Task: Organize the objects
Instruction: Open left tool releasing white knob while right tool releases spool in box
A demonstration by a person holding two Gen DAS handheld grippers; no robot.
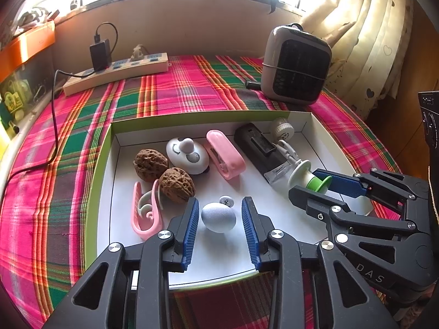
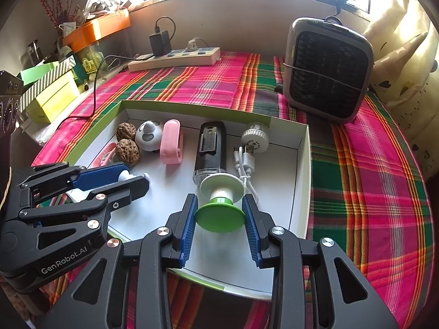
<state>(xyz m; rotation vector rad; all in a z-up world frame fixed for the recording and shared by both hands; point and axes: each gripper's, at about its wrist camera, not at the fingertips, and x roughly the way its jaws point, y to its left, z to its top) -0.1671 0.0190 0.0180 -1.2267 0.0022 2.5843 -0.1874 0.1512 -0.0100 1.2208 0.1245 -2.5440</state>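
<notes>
my left gripper (image 1: 219, 227) hangs low over the near part of the white tray (image 1: 307, 219), its jaws spread either side of a pale egg (image 1: 218, 217) that lies on the tray floor; gaps show between the blue pads and the egg on both sides. a small white pin (image 1: 226, 200) lies just behind the egg.

my right gripper (image 2: 220, 216) has its jaws at the green flange of a spool (image 2: 221, 205); the pads sit at both edges of the flange and seem to pinch it. the spool's white end points toward a black box (image 2: 210, 148) lying lengthways in the tray.

further back in the tray lie two walnuts (image 1: 162, 172) touching each other, a white round toy (image 1: 188, 156), a pink clip (image 1: 225, 155), a white cable (image 2: 245, 167) and a white bulb (image 2: 255, 137). a pink hook (image 1: 144, 211) lies at the left, beside the near walnut.

writing i can read: "das" on the right gripper's body in the left view, and "genrobot.ai" on the left gripper's body in the right view.

the tray sits on a plaid cloth (image 2: 370, 178) over the bench. behind it stand a grey fan (image 2: 329, 68) and a power strip (image 2: 175, 57) with a black charger (image 2: 160, 41) plugged in.
</notes>
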